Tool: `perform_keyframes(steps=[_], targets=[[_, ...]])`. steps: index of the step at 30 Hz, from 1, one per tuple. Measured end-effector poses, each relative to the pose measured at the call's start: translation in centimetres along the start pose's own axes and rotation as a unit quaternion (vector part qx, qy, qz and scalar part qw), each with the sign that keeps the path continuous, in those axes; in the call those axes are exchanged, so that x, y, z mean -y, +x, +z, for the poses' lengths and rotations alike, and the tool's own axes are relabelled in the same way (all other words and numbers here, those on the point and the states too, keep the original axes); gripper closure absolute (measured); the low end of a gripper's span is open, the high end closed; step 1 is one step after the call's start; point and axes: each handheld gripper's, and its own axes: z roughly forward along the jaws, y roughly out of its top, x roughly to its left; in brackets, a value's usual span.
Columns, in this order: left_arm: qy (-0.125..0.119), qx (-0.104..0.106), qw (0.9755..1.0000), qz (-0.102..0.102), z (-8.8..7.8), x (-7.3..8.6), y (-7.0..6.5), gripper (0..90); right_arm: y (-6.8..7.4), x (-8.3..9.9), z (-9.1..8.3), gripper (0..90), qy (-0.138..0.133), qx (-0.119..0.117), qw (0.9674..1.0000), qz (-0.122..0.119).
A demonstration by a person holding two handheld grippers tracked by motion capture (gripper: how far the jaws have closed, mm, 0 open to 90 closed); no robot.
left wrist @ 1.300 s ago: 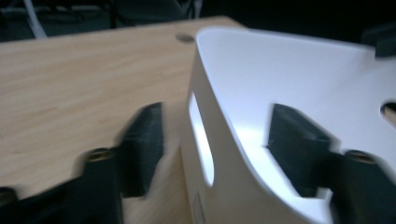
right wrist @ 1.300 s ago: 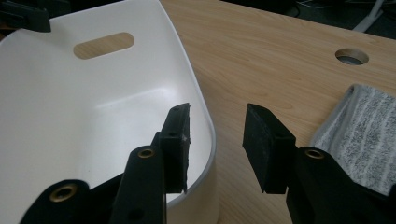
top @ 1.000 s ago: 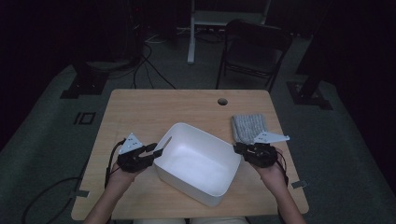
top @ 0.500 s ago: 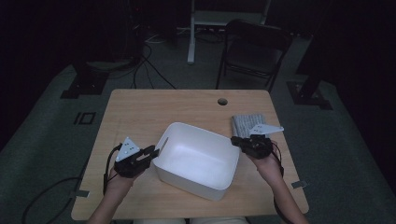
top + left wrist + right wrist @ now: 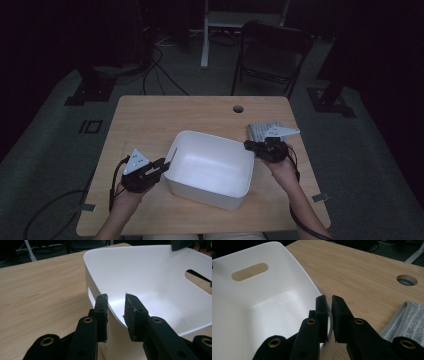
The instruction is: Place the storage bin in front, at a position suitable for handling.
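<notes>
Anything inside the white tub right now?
The white tub looks empty: bare white floor and walls in all views. The corner under its near rim is hidden by the wall.

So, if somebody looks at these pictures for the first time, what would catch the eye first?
Most likely the big white tub, bright against the dim room, in the middle of the wooden table. Next, the two black claws on its opposite ends: the left claw straddles the rim, and the right claw is pinched on the other rim. A folded grey towel lies just beyond the right hand.
</notes>
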Motion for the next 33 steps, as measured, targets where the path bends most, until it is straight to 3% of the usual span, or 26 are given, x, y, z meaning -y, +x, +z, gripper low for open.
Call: perform_keyframes(steps=[6, 8, 12, 17, 21, 24, 25, 27, 29, 31, 33], targets=[[-0.001, 0.005, 1.0, 0.002, -0.1, 0.0, 0.2, 71.1, -0.4, -0.3, 0.5, 82.4, 0.0, -0.008, 1.0, 0.004], [-0.003, 0.01, 0.9999, 0.007, 0.0, -0.1, 0.5, 63.4, -0.2, -0.4, 0.5, 73.6, 0.006, -0.007, 0.9999, 0.007], [-0.021, 0.009, 0.9997, -0.012, 0.3, -0.7, 1.8, 47.2, 0.9, -0.4, -0.6, 57.0, -0.002, -0.004, 1.0, 0.002], [-0.054, 0.021, 0.9981, -0.021, 0.8, -1.6, 3.8, 38.1, 2.4, 0.0, -2.5, 43.5, -0.025, 0.017, 0.9995, 0.007], [-0.056, 0.03, 0.9977, -0.024, 2.2, -2.3, 5.3, 33.8, 3.1, 0.9, -3.9, 37.8, -0.041, 0.019, 0.9986, 0.026], [-0.048, 0.043, 0.9976, -0.027, 4.0, -2.2, 6.3, 31.4, 3.8, 1.7, -4.4, 34.1, -0.04, 0.022, 0.9984, 0.033], [-0.04, 0.045, 0.998, -0.02, 4.5, -2.2, 6.6, 30.6, 4.0, 2.0, -4.6, 34.1, -0.04, 0.023, 0.9983, 0.037], [-0.048, 0.063, 0.9963, -0.032, 5.3, -2.5, 7.4, 28.8, 4.7, 2.4, -4.8, 32.3, -0.04, 0.027, 0.9983, 0.033], [-0.047, 0.061, 0.9969, -0.017, 6.0, -2.9, 7.8, 28.8, 5.4, 2.8, -4.9, 30.8, -0.039, 0.03, 0.9983, 0.031], [-0.042, 0.08, 0.9956, -0.025, 6.8, -3.5, 8.2, 28.8, 5.8, 3.2, -4.8, 30.0, -0.041, 0.025, 0.998, 0.04], [-0.034, 0.076, 0.9964, -0.018, 7.5, -3.9, 8.2, 28.7, 6.3, 3.8, -4.7, 29.2, -0.039, 0.021, 0.9978, 0.049]])
